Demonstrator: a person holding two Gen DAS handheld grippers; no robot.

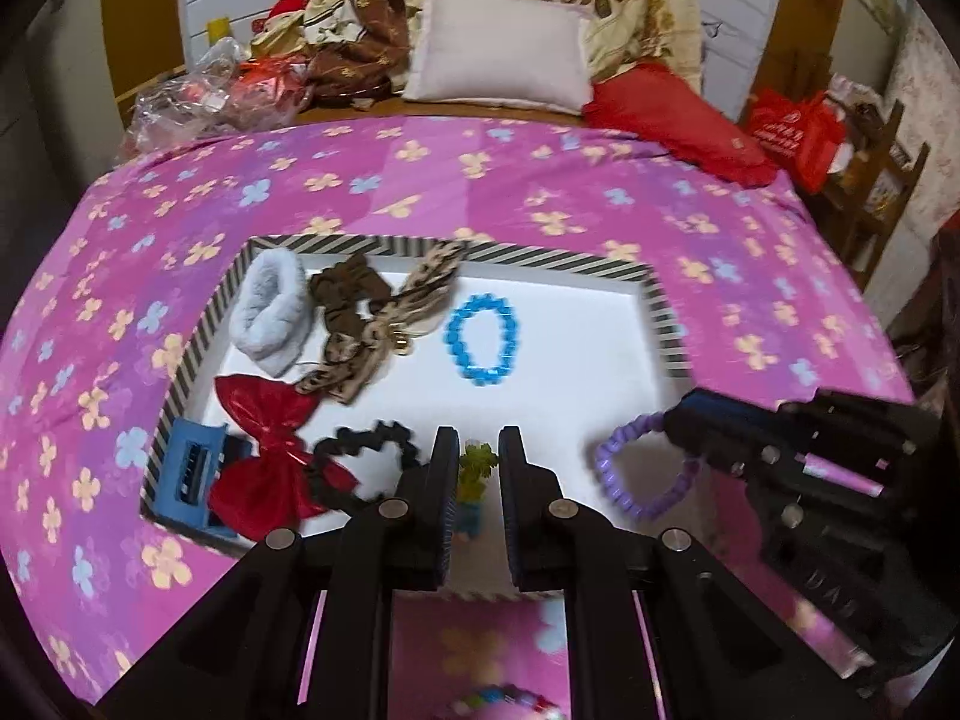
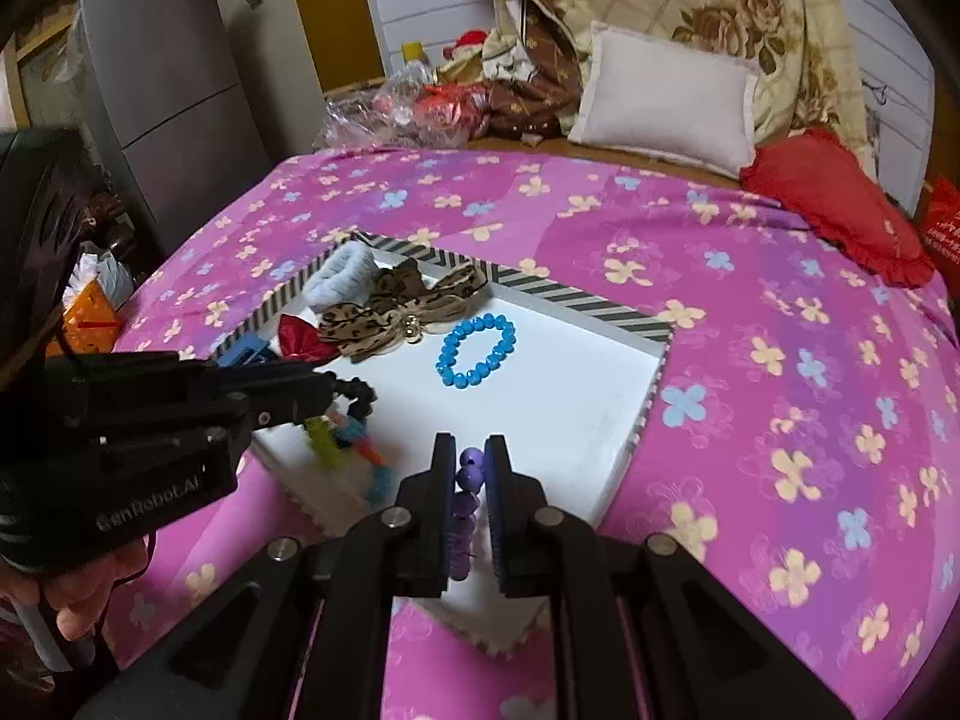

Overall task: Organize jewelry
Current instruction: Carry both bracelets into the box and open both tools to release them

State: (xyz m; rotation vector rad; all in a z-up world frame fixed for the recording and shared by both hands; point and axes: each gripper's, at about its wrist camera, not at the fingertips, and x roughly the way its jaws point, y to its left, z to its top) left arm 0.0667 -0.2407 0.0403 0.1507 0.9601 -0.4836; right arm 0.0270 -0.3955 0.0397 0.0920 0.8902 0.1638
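A striped-rim white tray point(image 1: 663, 312) lies on the bed and holds a blue bead bracelet point(image 1: 482, 330), a red bow point(image 1: 270, 450), a black scrunchie point(image 1: 366, 462), a grey scrunchie point(image 1: 270, 312) and a leopard bow point(image 1: 384, 318). My left gripper point(image 1: 477, 456) is shut on a multicoloured bead bracelet point(image 1: 477, 462) above the tray's near edge; it hangs below that gripper in the right wrist view point(image 2: 345, 435). My right gripper point(image 2: 469, 468) is shut on a purple bead bracelet point(image 2: 468, 498), which hangs over the tray's near right part point(image 1: 642, 468).
The pink flowered bedspread point(image 1: 540, 180) surrounds the tray. A white pillow point(image 1: 498, 51), a red cushion point(image 1: 678, 120) and plastic bags point(image 1: 198, 90) lie at the far end. A blue clip point(image 1: 192, 474) sits in the tray's near left corner. Another bead bracelet point(image 1: 510, 702) lies on the bedspread below me.
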